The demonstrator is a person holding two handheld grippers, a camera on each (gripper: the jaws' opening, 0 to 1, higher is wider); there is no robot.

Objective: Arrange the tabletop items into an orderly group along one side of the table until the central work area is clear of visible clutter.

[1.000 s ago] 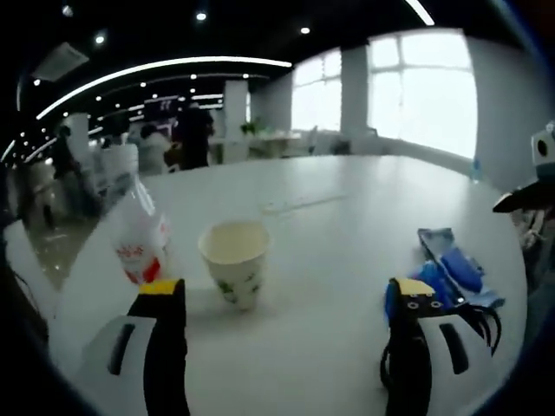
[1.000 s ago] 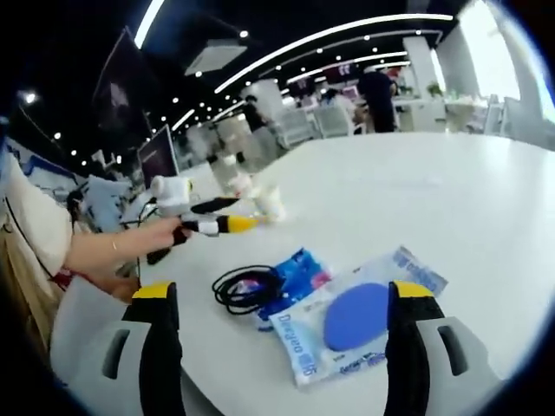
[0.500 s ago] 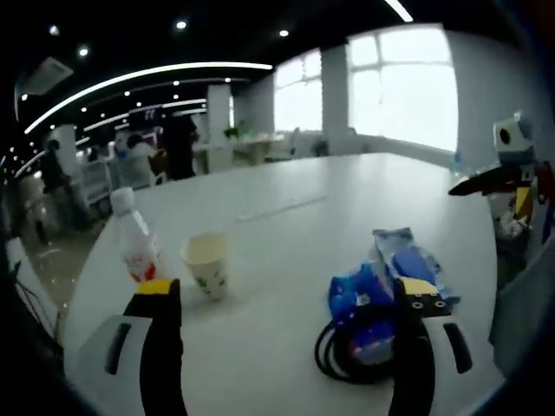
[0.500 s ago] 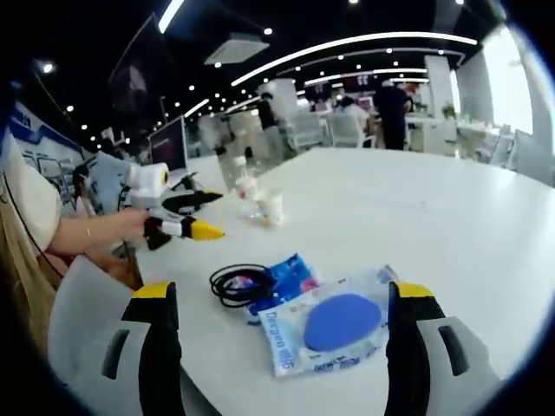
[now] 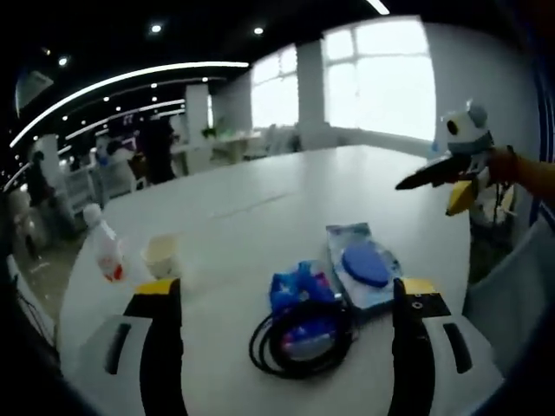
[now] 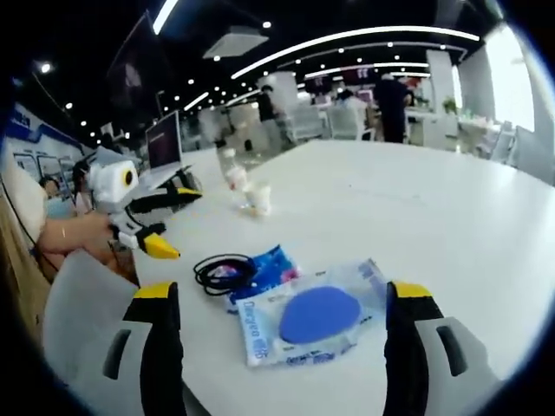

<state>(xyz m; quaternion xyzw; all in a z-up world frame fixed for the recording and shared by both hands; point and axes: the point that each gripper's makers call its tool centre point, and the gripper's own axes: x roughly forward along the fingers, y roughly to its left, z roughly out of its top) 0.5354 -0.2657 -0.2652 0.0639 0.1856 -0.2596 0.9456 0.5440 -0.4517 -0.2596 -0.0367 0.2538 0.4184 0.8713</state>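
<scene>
White, smooth round table (image 5: 260,199) bearing a clear packet with a blue oval pad (image 6: 316,314), a blue pouch under a coiled black cable (image 5: 299,342), a paper cup (image 5: 161,256) and plastic bottle (image 5: 102,247) far left. Left gripper (image 5: 282,299) and right gripper (image 6: 277,303): jaws wide, empty.

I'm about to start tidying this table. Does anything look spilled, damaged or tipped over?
Nothing stands out. The bottle and paper cup stand upright, with no spill visible on the white table. The coiled black cable lies on a blue packet, beside the clear pouch holding a blue pad.
</scene>
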